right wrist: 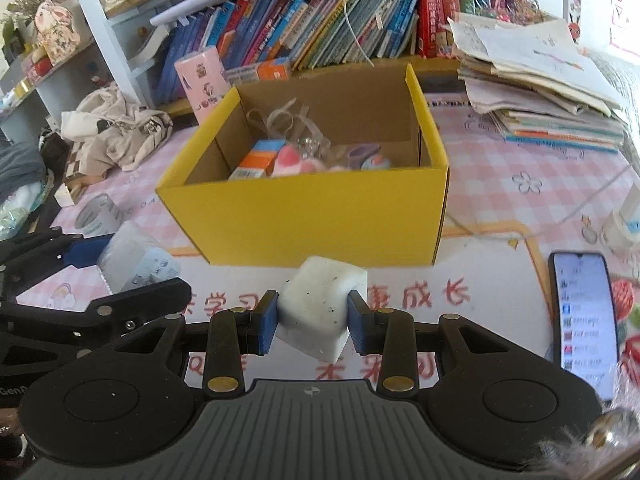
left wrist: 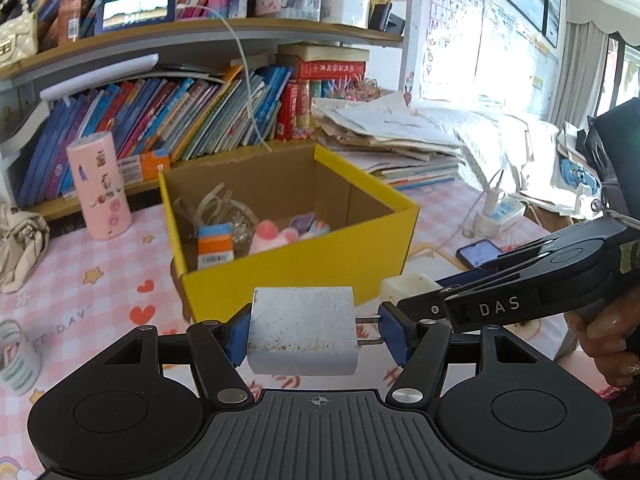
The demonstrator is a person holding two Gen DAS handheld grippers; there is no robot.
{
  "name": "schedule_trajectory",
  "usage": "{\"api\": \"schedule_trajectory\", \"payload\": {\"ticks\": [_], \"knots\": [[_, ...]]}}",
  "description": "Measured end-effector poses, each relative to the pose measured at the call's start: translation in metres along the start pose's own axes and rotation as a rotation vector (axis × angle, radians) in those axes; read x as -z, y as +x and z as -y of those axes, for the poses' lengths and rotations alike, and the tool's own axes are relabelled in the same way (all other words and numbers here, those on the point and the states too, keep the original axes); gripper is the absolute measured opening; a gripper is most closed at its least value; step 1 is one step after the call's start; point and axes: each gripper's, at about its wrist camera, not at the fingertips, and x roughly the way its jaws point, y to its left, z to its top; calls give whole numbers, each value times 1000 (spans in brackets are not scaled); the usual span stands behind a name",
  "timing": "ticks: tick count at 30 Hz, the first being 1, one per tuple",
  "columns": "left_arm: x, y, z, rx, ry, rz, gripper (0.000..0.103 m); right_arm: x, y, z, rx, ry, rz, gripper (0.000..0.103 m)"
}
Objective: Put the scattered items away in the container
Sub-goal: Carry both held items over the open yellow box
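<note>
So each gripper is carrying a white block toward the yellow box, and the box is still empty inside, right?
Not quite: the yellow box is not empty. The right wrist view shows an orange-and-blue carton and a pink soft toy already inside. The rest holds: the left gripper grips a white charger block, and the right gripper a white cube.

Phone (right wrist: 584,316) text too small

Above the yellow box (right wrist: 304,216) we see open air, its top uncovered and its near wall the one barrier ahead. A pink canister (left wrist: 100,192) stands left of it, a paper stack (right wrist: 540,92) right, a phone (right wrist: 584,312) on the worktop (right wrist: 520,184) nearby; bare cloth lies between.
</note>
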Motion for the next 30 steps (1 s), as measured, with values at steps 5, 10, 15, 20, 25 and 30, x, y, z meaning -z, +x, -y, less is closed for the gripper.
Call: {"api": "schedule_trajectory", "payload": {"ticks": [5,10,15,20,25,30], "knots": [[-15,5,10,-20,21,34,65,-18,-4,14,-46,-2,17,34],[-29,10,14,-67,41,65,65,-44,-11,28,-78,-8,67,34],[-45,15,11,-109,38,89,65,-71,-10,39,-92,-24,123,34],[-61,29,6,-146,49,99,65,-93,9,45,-104,-54,135,34],[-73,54,-3,-175,61,72,65,-114,37,49,-107,-92,122,34],[-76,86,-18,-185,49,-1,65,-130,73,48,-108,-150,75,34]]}}
